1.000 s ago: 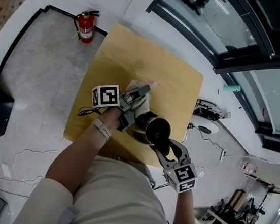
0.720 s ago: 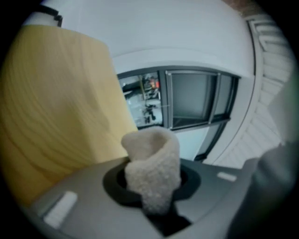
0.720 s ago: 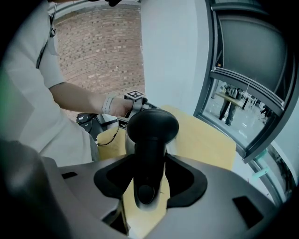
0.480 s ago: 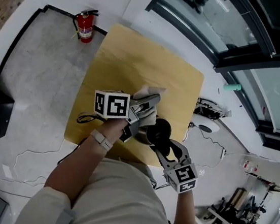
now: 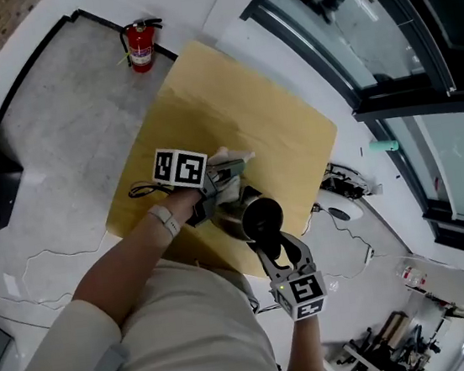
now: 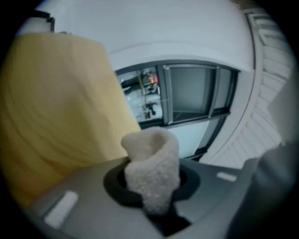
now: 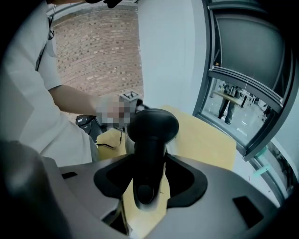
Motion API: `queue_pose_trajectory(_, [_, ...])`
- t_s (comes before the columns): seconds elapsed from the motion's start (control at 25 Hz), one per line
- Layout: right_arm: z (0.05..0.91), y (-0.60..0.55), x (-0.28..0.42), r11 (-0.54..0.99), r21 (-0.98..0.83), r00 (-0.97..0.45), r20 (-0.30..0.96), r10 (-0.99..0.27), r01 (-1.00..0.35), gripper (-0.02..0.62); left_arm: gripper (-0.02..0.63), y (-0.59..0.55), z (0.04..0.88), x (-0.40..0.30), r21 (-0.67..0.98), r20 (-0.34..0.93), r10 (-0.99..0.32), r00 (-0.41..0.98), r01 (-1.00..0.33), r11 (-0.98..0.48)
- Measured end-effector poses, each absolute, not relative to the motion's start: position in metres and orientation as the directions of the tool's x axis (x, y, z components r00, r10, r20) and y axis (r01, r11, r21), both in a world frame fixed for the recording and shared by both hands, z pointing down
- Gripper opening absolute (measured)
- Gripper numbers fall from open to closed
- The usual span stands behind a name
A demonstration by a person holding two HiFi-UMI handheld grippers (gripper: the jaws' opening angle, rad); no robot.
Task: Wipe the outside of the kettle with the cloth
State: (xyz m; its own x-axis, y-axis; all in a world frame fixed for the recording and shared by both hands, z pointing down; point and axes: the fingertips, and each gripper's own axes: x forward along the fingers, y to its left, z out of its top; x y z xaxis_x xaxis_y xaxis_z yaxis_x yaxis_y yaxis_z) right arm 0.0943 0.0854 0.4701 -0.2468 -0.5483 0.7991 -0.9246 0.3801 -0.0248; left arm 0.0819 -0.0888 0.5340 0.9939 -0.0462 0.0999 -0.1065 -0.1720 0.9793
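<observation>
On the near part of the yellow table (image 5: 204, 99) stands the steel kettle (image 5: 229, 216) with a black top (image 5: 262, 216). My right gripper (image 5: 279, 249) comes at it from the near side and is shut on the black handle (image 7: 148, 149), which fills the gap of the right gripper (image 7: 147, 182). My left gripper (image 5: 231, 167) is at the kettle's far left side, shut on a folded white cloth (image 5: 232, 187). Its jaws have just closed a little tighter on it. The cloth (image 6: 152, 163) sticks up out of the left gripper (image 6: 154, 186). Whether cloth and kettle touch is hidden.
A black cable (image 5: 139, 190) lies at the table's left edge. A red fire extinguisher (image 5: 141, 45) stands on the floor beyond the table. Large windows (image 5: 364, 27) run along the right. The kettle stands close to the table's near edge.
The left gripper with the cloth swung out to the right past the kettle's top, then came back left and lower beside the kettle. The right gripper and the kettle have stayed put.
</observation>
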Motion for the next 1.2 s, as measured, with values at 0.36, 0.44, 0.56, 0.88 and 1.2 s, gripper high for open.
queue_pose_trajectory(0.36, [0.469,0.084,0.094,0.372,-0.027,-0.247,0.793,-0.557,-0.928,0.199,0.081,-0.091,0.484,0.09,0.982,-0.116,0.036,0.993,0.12,-0.148])
queue_pose_trajectory(0.44, [0.469,0.085,0.094,0.374,-0.028,-0.248,0.796,-0.553,-0.927,0.199,0.082,-0.091,0.482,0.094,0.973,-0.1,0.048,0.994,0.108,-0.204])
queue_pose_trajectory(0.56, [0.47,0.086,0.095,0.37,-0.033,-0.244,0.804,-0.542,-0.928,0.199,0.081,-0.082,0.572,0.09,0.99,0.068,0.089,0.994,-0.056,-0.129])
queue_pose_trajectory(0.88, [0.47,0.085,0.096,0.358,-0.031,-0.238,0.799,-0.553,-0.933,0.199,0.077,-0.082,0.477,0.066,0.99,-0.077,-0.123,0.989,0.062,-0.124])
queue_pose_trajectory(1.2, [0.468,0.085,0.09,0.344,-0.029,-0.233,0.787,-0.57,-0.939,0.199,0.071,-0.058,0.519,0.032,0.996,0.019,-0.276,0.961,0.007,0.091])
